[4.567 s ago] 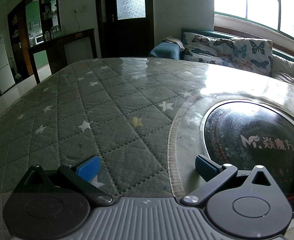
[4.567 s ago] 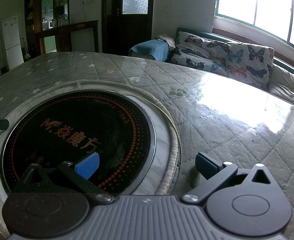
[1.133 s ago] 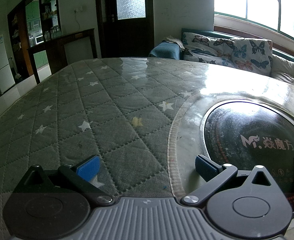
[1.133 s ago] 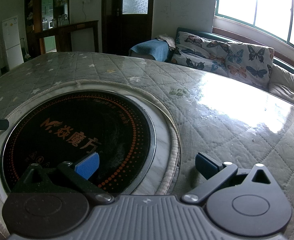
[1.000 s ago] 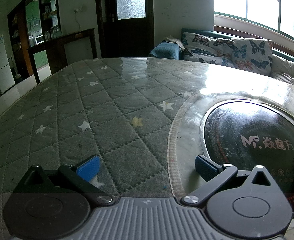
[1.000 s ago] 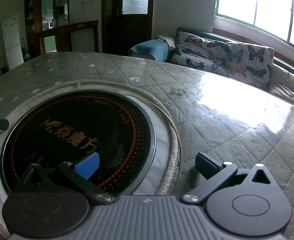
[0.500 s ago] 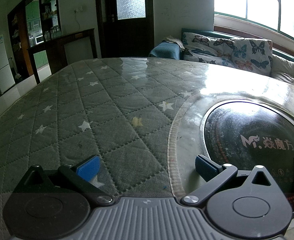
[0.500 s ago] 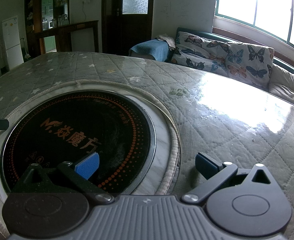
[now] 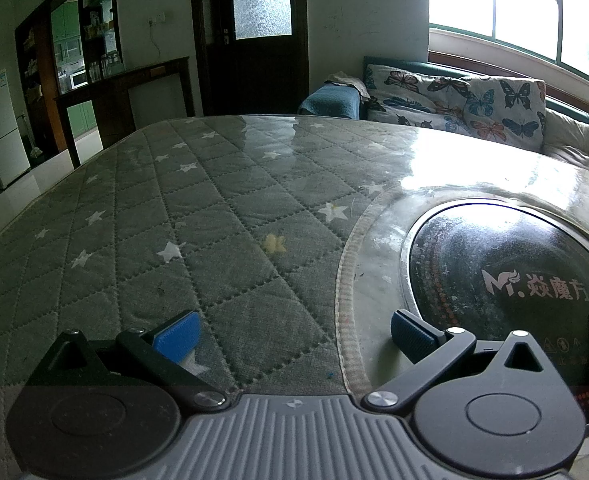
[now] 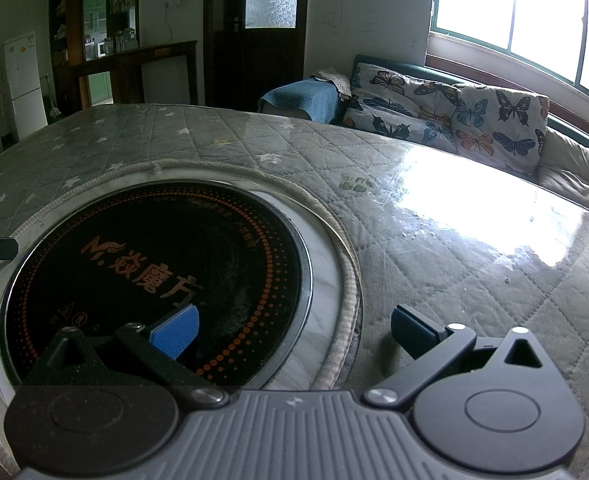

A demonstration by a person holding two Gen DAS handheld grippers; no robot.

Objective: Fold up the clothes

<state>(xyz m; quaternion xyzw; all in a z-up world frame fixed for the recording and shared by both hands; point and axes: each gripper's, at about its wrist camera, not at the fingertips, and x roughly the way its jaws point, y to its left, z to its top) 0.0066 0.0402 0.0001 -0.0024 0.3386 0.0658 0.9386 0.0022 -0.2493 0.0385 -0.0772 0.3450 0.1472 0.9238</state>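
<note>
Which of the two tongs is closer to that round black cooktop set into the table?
Right. The right tongs reach over the cooktop, one blue pad above its black glass. The left tongs sit over the quilted cover, the cooktop off to their right.

Left gripper (image 9: 292,330): ribbed grey body, two black round housings, black linkage arms with silver screws, blue ridged pads (image 9: 177,333). Right gripper (image 10: 292,328): same build, blue pads (image 10: 174,330).

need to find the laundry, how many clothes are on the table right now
0. The quilted table cover and round cooktop are bare; both tools are open and hold nothing. Clothes may lie out of view.
</note>
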